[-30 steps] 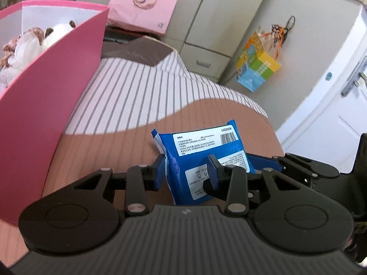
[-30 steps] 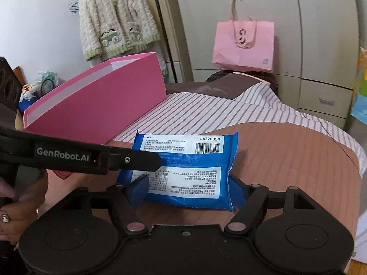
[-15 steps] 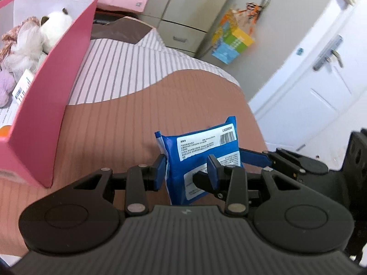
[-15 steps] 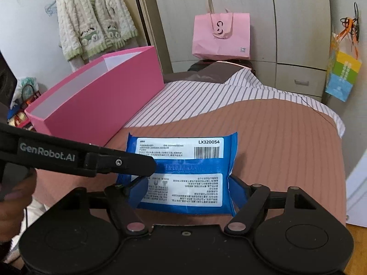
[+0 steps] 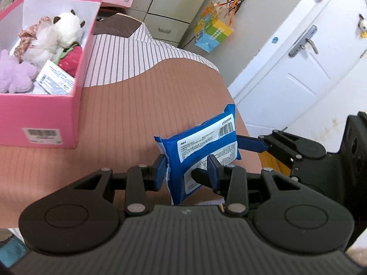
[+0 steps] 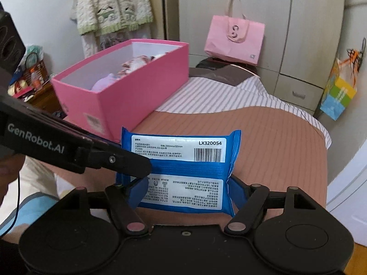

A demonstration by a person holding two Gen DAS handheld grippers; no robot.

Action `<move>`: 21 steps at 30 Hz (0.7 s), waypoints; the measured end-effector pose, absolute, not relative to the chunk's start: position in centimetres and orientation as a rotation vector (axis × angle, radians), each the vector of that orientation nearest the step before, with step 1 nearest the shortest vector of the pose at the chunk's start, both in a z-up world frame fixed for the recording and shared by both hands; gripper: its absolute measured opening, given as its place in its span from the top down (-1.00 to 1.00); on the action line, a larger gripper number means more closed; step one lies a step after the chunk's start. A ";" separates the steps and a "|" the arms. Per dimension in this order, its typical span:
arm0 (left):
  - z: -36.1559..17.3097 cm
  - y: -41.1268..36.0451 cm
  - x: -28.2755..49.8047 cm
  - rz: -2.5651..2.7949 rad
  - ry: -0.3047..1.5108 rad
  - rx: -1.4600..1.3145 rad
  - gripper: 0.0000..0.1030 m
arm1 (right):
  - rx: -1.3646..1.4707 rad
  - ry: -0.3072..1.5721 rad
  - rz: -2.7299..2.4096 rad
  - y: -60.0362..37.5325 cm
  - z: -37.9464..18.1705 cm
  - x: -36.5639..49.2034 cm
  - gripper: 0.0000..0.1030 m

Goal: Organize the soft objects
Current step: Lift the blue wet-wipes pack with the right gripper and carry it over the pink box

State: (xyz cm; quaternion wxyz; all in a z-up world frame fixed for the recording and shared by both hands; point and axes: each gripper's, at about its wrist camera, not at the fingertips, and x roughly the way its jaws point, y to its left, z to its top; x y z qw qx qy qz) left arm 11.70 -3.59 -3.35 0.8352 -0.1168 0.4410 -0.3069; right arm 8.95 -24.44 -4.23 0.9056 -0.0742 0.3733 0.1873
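Blue plastic wipes packet [image 5: 201,146] with white printed labels and a barcode hung in the air above the brown ribbed bedspread [image 5: 128,114], carried by both tools at once. The left gripper [image 5: 187,171] had its blue-padded fingers [image 5: 160,170] pinching one narrow end of the packet, so the jaws stood only partly apart with the soft pack squeezed between them. The right gripper [image 6: 185,193] held the same packet [image 6: 183,171] across its long side, its jaws spread wide and their blue pads pressed against the two short edges. In the right wrist view the left tool's black finger crossed in front of the packet's left end; in the left wrist view the right tool's blue finger reached the packet from the right side.

The open pink cardboard box [image 5: 75,105] sat on the bed to the left, well apart from the packet. Inside it lay a white plush toy with dark ears [image 5: 66,29], a lilac plush [image 5: 13,73], a red soft item [image 5: 71,59] and a white labelled pack [image 5: 56,81] leaning against the near wall. The white-and-grey striped sheet [image 5: 119,59] covered the far part of the bed. A pink paper bag [image 6: 234,39] stood against the wardrobe doors beyond the bed, a colourful bag [image 6: 338,91] hung at the right, and a cream knitted cardigan [image 6: 112,4] hung on the wall behind the box.
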 end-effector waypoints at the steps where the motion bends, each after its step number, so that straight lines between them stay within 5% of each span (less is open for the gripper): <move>1: -3.1 -3.0 11.3 -0.658 0.933 -0.244 0.28 | -0.150 0.775 0.393 -24.2 -4.0 8.7 -0.53; 21: 1.7 8.3 8.2 -0.613 0.878 -0.239 0.40 | -0.120 0.761 0.567 -15.0 1.3 7.7 -0.50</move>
